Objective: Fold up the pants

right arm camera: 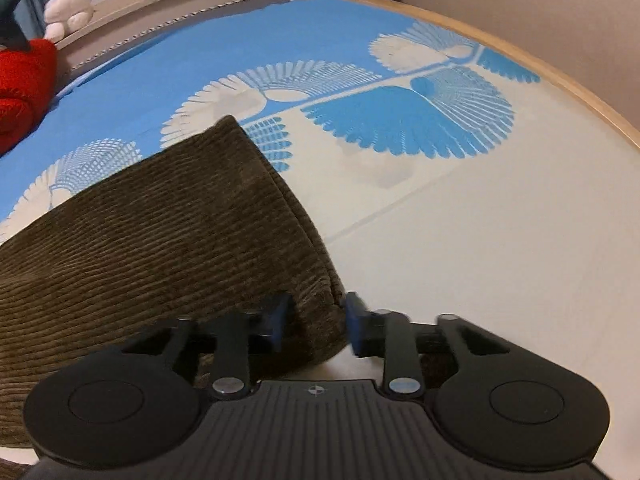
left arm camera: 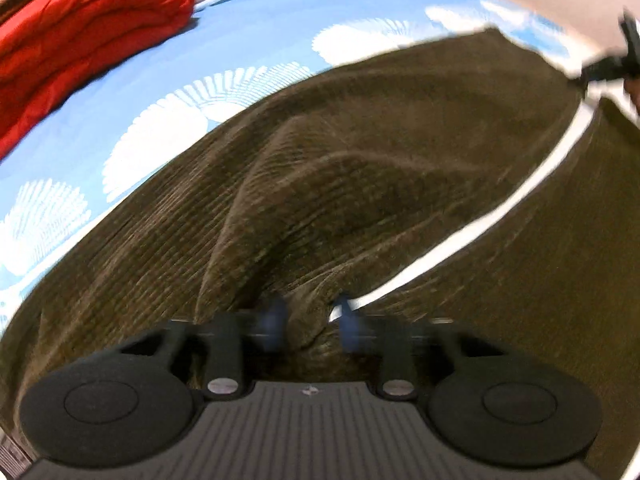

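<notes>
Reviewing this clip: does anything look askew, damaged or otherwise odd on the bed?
Nothing looks damaged or spilled. The brown corduroy pants are bunched into ridges near the left gripper, consistent with being pinched mid-fold. The right gripper holds one corner. The left view is motion-blurred.

Pants: brown ribbed corduroy, matt. Bed sheet: smooth printed cloth. Right tool: matt black plastic, ribbed.
</notes>
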Tool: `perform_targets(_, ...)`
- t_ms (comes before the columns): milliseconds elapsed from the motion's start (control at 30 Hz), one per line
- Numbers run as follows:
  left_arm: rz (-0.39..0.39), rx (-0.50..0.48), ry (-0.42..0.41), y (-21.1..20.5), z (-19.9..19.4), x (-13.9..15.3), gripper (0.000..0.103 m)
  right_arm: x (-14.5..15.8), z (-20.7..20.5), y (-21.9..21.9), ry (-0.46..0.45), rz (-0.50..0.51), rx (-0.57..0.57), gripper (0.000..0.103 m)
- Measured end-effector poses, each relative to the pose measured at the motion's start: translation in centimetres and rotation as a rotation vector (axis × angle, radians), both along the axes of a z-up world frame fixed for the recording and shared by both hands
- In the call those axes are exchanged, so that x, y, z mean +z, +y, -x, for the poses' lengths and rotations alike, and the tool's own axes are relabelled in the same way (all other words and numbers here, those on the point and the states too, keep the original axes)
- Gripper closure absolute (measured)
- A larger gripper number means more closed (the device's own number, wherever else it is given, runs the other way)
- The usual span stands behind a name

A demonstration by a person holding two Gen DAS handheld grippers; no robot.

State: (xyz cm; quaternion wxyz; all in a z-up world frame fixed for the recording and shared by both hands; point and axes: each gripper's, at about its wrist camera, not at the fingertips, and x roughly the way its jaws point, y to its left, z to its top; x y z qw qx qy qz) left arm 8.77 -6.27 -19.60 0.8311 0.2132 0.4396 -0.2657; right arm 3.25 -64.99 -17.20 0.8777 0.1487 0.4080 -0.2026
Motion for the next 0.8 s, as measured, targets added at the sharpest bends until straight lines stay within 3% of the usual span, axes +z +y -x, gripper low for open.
perform_targets(67, 0.065, -0.025, 0.013, -0.5, -0.1, 0.7, 0.097, 0.8, 0.2, -0.1, -0.028, 0.036, -0.007, 0.085)
perform_targets(133, 0.156, -0.083, 0.037, -1.4, 0.4, 1.8, 0.097, 2.8, 0.5, -1.1, -0.109, 0.124, -0.087, 0.087)
perform_targets(200, 0.145, -0.126, 0.057, -2.7, 1.0, 1.6, 0.095, 3.8, 0.9, -2.3, -0.134, 0.153, -0.176, 0.086)
perform_targets(233, 0.113, -0.135, 0.076, -3.3, 1.3, 1.2, 0.090, 3.5, 0.8, -2.9, -0.102, 0.163, -0.197, 0.084)
perform_targets(267, 0.096, -0.136, 0.094, -3.4, 1.5, 0.9, 0.077, 2.8, 0.7, -3.3, -0.056, 0.155, -0.199, 0.082)
perform_targets(333, 0.135, -0.166, 0.146, -2.7, 1.8, 1.5, 0.056, 1.2, 1.1, -4.2, 0.039, 0.089, -0.221, 0.076)
perform_targets(400, 0.189, -0.162, 0.162, -0.9, 1.9, 3.2, 0.056, 1.2, 2.2, -4.8, 0.030, 0.038, -0.259, 0.072)
perform_targets(500, 0.274, -0.053, 0.124, 3.6, 1.9, 6.6, 0.056, 2.7, 3.7, -5.3, -0.009, 0.004, -0.284, 0.067)
perform_targets(633, 0.389, 0.198, 0.100, 11.0, 3.2, 9.9, 0.056, 4.7, 7.2, -5.3, -0.041, -0.051, -0.286, 0.061)
perform_targets(800, 0.416, 0.450, 0.120, 19.1, 7.9, 10.8, 0.056, 5.5, 12.6, -5.5, -0.020, -0.147, -0.330, 0.060)
